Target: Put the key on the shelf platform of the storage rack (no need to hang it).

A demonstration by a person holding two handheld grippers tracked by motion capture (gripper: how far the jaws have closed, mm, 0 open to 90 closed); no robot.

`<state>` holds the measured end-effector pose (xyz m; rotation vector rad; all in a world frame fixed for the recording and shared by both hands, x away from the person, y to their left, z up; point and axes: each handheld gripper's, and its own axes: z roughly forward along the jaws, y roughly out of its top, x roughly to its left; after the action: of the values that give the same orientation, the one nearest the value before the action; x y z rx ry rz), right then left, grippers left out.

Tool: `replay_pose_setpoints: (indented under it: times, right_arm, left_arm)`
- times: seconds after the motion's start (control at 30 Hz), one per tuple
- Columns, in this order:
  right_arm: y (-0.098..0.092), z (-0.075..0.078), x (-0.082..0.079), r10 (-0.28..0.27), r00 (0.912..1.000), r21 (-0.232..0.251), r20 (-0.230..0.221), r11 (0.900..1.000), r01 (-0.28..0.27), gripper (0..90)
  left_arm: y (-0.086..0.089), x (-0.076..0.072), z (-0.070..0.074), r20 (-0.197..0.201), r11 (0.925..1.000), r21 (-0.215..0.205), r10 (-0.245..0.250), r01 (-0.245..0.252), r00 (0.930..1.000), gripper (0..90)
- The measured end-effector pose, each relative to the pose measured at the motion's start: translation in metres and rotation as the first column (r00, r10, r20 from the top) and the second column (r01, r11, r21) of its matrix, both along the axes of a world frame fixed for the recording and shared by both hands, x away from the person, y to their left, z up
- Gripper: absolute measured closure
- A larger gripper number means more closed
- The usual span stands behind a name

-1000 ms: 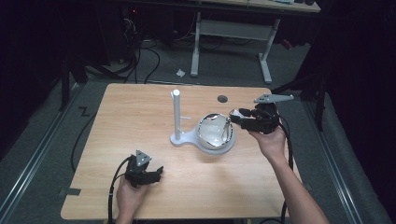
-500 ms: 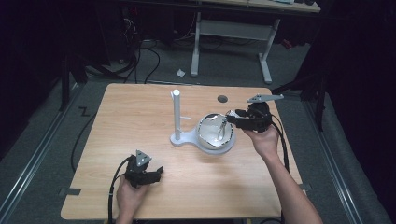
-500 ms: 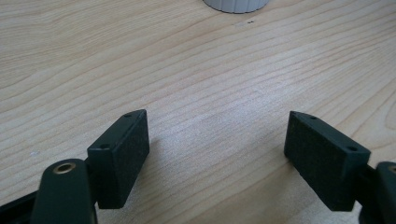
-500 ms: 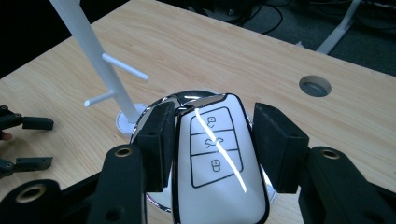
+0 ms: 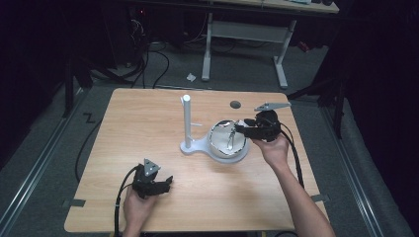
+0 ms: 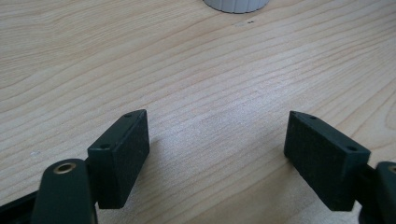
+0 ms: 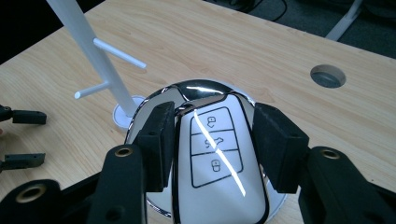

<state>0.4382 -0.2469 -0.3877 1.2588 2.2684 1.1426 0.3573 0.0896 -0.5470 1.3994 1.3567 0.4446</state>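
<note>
My left gripper point(image 5: 167, 183) rests low at the near left of the desk point(image 5: 148, 118), its fingers point(image 6: 122, 156) spread wide over bare wood, gripping nothing. Farther right, my right gripper point(image 7: 214, 140) has its fingers point(image 7: 158, 144) closed on the car key fob point(image 7: 217, 163). The fob's long axis runs away from me, between both pads, over the shiny dish point(image 5: 222, 150) beside the white stand point(image 5: 188, 121).

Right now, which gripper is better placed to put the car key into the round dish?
The right gripper. Its jaws stand either side of the car key, directly over the round dish. The left gripper rests open near the table's front edge, well away from the dish and holding nothing.
</note>
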Motion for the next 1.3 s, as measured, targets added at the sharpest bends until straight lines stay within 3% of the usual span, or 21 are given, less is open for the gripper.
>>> replay_pose_setpoints:
  times: [0.3, 0.57, 1.3]
  right_arm:
    - [0.009, -0.009, 0.007, 0.005, 0.9997, 0.046, -0.025, 0.999, -0.004, 50.9]
    - [0.018, -0.016, 0.012, 0.008, 0.9990, 0.056, -0.044, 0.998, -0.005, 50.8]
    - [0.038, -0.036, 0.016, 0.041, 0.9969, -0.003, -0.067, 0.999, -0.042, 50.6]
  left_arm:
    - [0.000, 0.000, 0.000, 0.000, 1.0000, 0.000, 0.000, 0.000, 1.0000, 22.9]
    - [0.000, 0.000, 0.000, 0.001, 1.0000, 0.000, 0.000, 0.000, 1.0000, 22.9]
    - [0.000, 0.000, 0.000, 0.000, 1.0000, -0.001, 0.000, 0.000, 1.0000, 22.9]
